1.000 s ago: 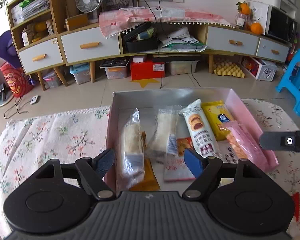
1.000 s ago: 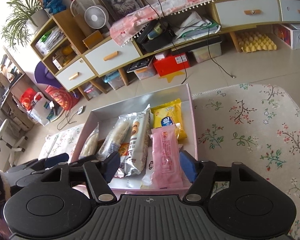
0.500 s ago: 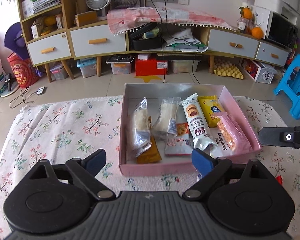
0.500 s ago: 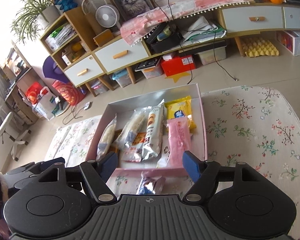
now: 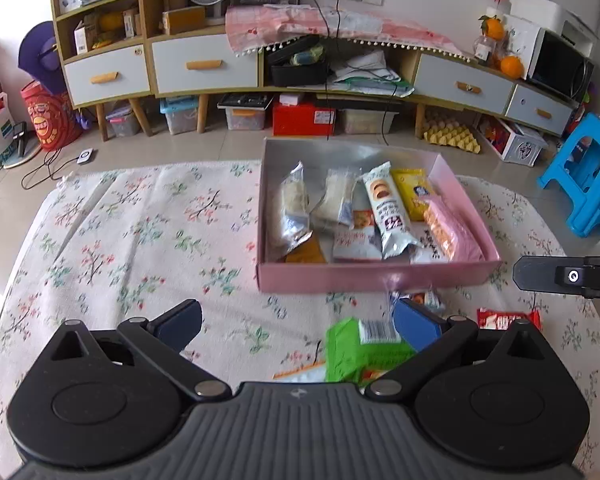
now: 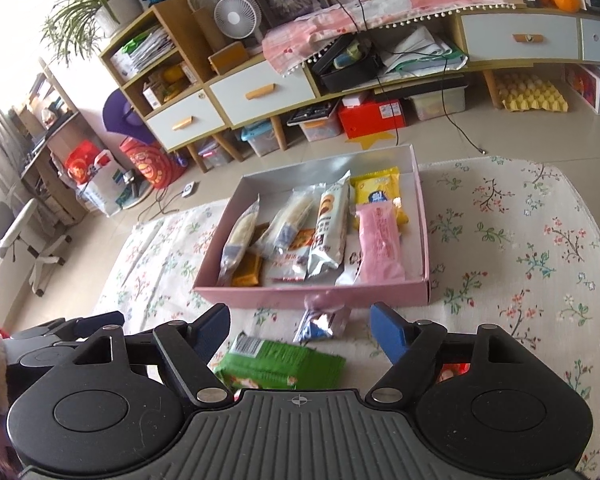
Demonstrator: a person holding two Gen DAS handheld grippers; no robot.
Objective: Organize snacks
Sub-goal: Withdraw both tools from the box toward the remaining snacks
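Observation:
A pink box sits on the floral tablecloth and holds several snack packets, among them a pink pack and a yellow pack. In front of the box lie a green packet, a small blue-white packet and a red packet. My left gripper is open and empty, hanging above the cloth near the green packet. My right gripper is open and empty above the green and small packets.
The floral cloth covers the table, with its far edge dropping to a tiled floor. A blue plastic stool stands at the right. A long cabinet with drawers runs along the back wall.
Both grippers have pulled back and up from over the box. The box now looks farther away, and the loose packets in front of it have come into view.

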